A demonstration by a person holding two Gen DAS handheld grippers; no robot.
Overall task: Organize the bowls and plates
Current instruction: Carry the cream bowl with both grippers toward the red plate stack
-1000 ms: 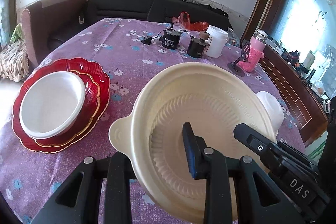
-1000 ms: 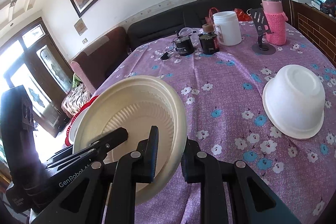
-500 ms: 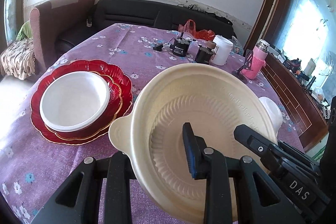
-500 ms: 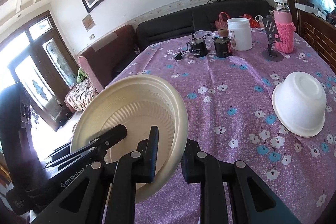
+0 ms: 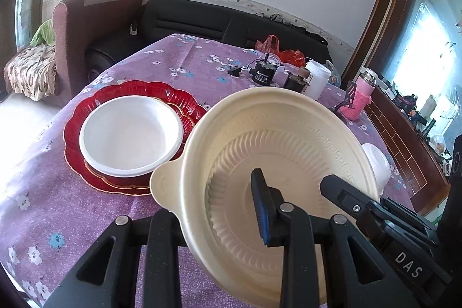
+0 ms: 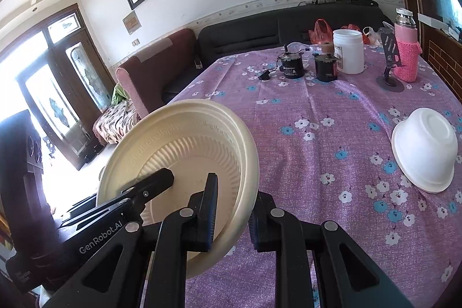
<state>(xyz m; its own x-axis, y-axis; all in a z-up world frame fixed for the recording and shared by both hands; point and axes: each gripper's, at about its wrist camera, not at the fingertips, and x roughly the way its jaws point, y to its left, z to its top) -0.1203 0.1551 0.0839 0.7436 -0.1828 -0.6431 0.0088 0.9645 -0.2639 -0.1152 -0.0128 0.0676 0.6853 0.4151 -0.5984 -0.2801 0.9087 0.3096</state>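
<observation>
Holding one item between both tools: a cream bowl (image 5: pixel 277 160), round and deep, with a broad flat rim bearing a faint embossed band, fluted ribbing down the inner wall, and a small rounded tab handle at its left edge. It is clear of the surface (image 5: pixel 72 207) and tilted, its open side toward my left camera.

My left tool (image 5: pixel 213 210) is clamped on the near rim, one finger inside the bowl and the other under the outside wall. My right tool (image 6: pixel 232 208) grips the rim on the opposite side, one finger against the inner wall and one behind it. Each tool's tip shows in the other's view, resting inside the bowl.

Also on the surface, which is covered in a purple cloth with blue and white flowers:
- Red scalloped plates (image 5: pixel 86 111), stacked, gold-edged, to the left of the held bowl.
- White bowl (image 5: pixel 131 134), upright, plain, sitting on the red stack.
- Second white bowl (image 6: pixel 424 152), upside down, on the right side, well apart from the stack.
- Far end: white jar (image 6: pixel 348 51), two small black cylinders (image 6: pixel 291 65), pink-sleeved flask (image 6: pixel 405 57) and a dark stand (image 6: pixel 389 71) just beside it.
</observation>
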